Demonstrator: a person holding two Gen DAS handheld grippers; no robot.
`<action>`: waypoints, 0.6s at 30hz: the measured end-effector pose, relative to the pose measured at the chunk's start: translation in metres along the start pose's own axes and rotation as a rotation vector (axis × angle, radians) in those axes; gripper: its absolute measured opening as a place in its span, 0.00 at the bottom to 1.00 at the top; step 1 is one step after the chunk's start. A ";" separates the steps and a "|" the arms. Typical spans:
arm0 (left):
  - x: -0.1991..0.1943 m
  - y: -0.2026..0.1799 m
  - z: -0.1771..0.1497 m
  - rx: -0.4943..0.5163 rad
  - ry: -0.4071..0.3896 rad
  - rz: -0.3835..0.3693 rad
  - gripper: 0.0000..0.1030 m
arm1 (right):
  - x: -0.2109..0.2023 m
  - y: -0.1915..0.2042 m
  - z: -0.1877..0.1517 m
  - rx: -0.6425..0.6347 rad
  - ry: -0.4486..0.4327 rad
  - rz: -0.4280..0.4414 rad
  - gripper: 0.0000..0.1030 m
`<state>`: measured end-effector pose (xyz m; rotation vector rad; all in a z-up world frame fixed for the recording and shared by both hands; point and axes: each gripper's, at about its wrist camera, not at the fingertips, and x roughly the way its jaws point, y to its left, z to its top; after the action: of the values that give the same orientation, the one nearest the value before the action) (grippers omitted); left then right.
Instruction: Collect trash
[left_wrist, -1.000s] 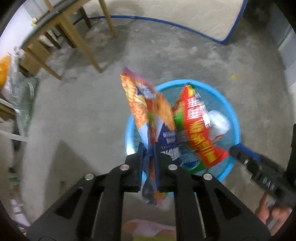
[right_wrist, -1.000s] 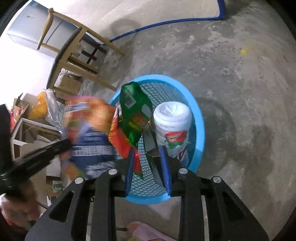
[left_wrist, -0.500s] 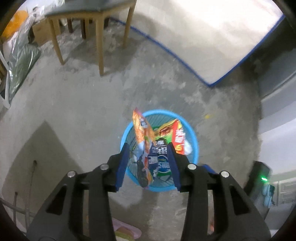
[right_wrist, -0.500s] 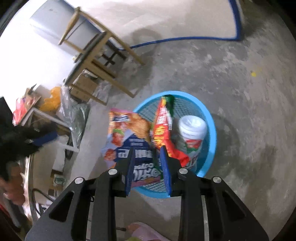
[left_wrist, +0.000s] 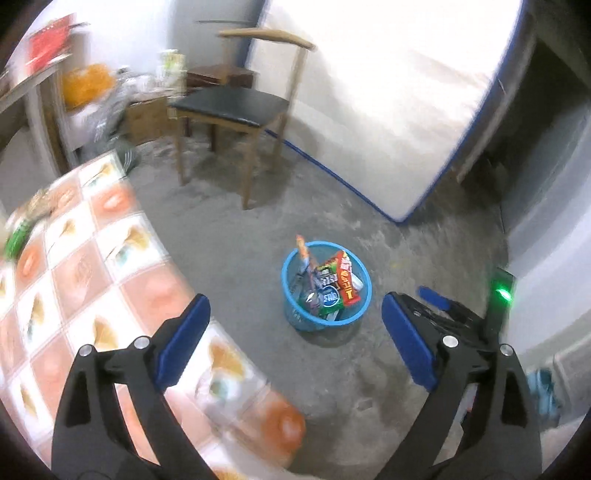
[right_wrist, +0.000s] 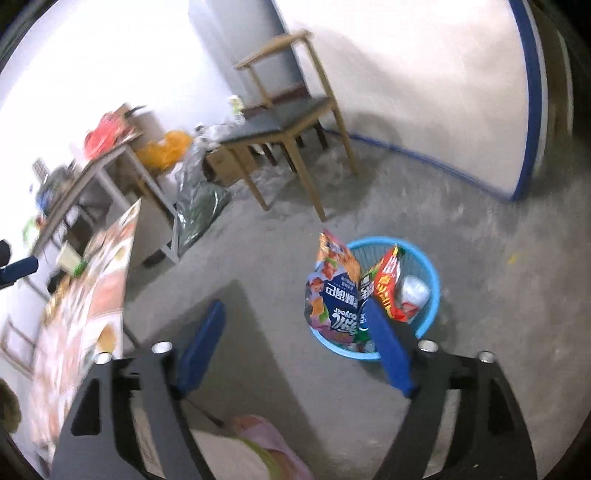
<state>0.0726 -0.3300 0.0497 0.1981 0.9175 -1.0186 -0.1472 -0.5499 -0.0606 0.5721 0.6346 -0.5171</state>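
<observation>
A checked tablecloth (left_wrist: 85, 280) covers the table at far left. The left gripper (left_wrist: 295, 336) is opening wide with nothing between its jaws. Past it on the concrete floor stands the blue basket (left_wrist: 295, 317), holding the snack bags (right_wrist: 334, 291) and a white tub (right_wrist: 415, 291). The right gripper (right_wrist: 295, 343) is also opening, empty, its right finger (right_wrist: 388, 343) crossing the basket's rim.

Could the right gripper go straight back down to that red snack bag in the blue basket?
Probably yes. The right gripper is opening with nothing between its jaws, and the red snack bag stands up out of the open-topped blue basket. The big orange-and-blue bag beside it leans close, though.
</observation>
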 end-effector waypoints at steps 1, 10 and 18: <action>-0.015 0.007 -0.010 -0.026 -0.027 0.010 0.90 | -0.015 0.011 -0.005 -0.039 -0.016 -0.023 0.89; -0.098 0.027 -0.097 -0.136 -0.224 0.291 0.92 | -0.115 0.111 -0.053 -0.287 -0.066 -0.159 0.94; -0.123 0.037 -0.157 -0.246 -0.158 0.505 0.92 | -0.135 0.184 -0.086 -0.346 -0.034 -0.248 0.94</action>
<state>-0.0119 -0.1462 0.0323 0.1303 0.7851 -0.4432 -0.1639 -0.3263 0.0336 0.1582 0.7481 -0.6313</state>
